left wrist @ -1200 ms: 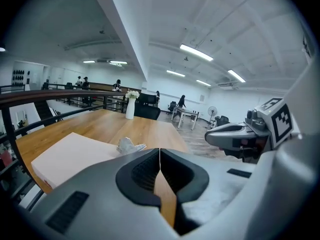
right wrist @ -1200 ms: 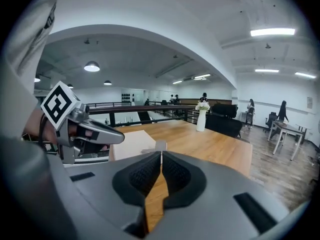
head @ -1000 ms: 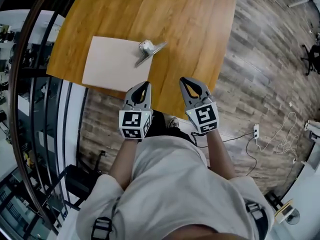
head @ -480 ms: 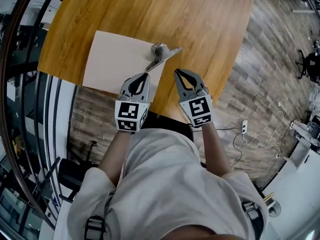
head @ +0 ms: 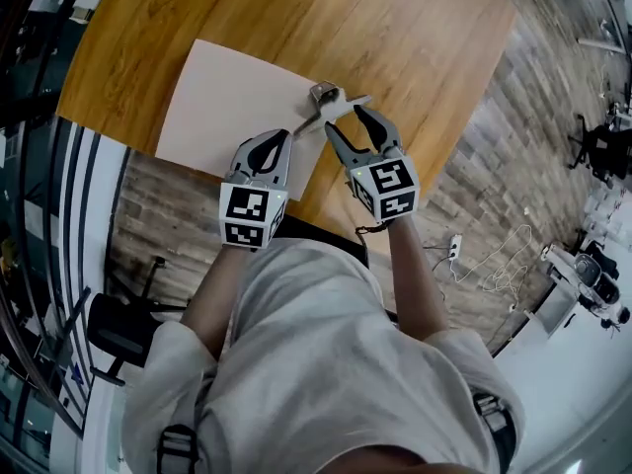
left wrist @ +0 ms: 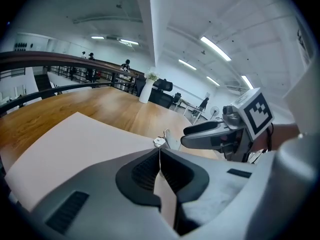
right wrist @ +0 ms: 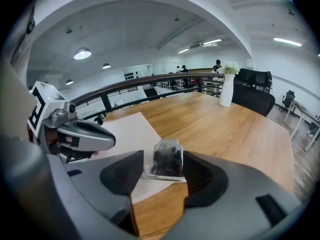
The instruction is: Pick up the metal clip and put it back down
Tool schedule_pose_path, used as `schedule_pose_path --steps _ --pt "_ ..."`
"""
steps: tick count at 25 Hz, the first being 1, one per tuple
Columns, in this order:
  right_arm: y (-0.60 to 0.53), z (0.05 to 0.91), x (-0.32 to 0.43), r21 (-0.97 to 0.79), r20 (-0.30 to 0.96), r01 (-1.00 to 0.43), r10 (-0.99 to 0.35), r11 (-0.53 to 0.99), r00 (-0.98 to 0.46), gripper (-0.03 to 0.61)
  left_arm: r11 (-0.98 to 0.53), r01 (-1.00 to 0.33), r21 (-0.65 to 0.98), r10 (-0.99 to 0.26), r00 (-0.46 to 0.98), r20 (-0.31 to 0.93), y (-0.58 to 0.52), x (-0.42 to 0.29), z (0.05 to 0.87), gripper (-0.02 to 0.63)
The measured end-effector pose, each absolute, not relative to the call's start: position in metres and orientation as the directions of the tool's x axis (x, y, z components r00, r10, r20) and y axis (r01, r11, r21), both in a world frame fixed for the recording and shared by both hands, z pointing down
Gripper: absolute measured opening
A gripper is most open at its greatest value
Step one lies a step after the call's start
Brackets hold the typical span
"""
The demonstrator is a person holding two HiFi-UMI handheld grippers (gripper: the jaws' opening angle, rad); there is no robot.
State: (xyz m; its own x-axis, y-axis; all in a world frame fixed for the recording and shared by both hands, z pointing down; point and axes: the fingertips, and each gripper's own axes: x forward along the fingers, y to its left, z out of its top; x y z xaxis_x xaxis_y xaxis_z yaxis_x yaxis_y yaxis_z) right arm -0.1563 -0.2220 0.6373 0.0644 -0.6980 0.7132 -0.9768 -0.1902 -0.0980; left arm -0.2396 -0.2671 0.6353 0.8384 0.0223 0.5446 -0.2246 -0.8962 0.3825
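The metal clip [head: 324,98] lies on the near right corner of a pale paper sheet [head: 227,102] on the wooden table [head: 395,38]. My right gripper [head: 344,118] is open, its jaws having just been opening, and now stands on either side of the clip's handle. In the right gripper view the shiny clip [right wrist: 167,159] sits between the pads [right wrist: 122,176], not visibly squeezed. My left gripper [head: 281,134] is shut and empty, just left of the clip over the sheet's near edge. Past its closed tips [left wrist: 160,151], the left gripper view shows the clip [left wrist: 161,141] and the right gripper [left wrist: 215,134].
A white vase [right wrist: 227,90] stands far back on the table, with a black chair [right wrist: 255,98] beyond it. A dark railing [right wrist: 150,81] runs along the table's left side. The table's near edge [head: 316,210] is just under my grippers.
Both grippers have moved forward and down over the table's near edge to the clip. The right jaws, shut before, now stand open around the clip.
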Motion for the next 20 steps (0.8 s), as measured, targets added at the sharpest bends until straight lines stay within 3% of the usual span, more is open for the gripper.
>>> schedule_pose_path --steps 9,20 --pt "-0.250 0.661 -0.144 -0.100 0.765 -0.957 -0.636 -0.272 0.101 0.284 -0.868 -0.295 0.399 -0.030 0.834 0.550 -0.290 -0.249 0.641 0.026" --pt "-0.258 0.689 -0.146 -0.042 0.832 -0.971 -0.546 -0.236 0.097 0.301 -0.867 -0.300 0.398 -0.031 0.830 0.557 -0.297 -0.244 0.641 0.026"
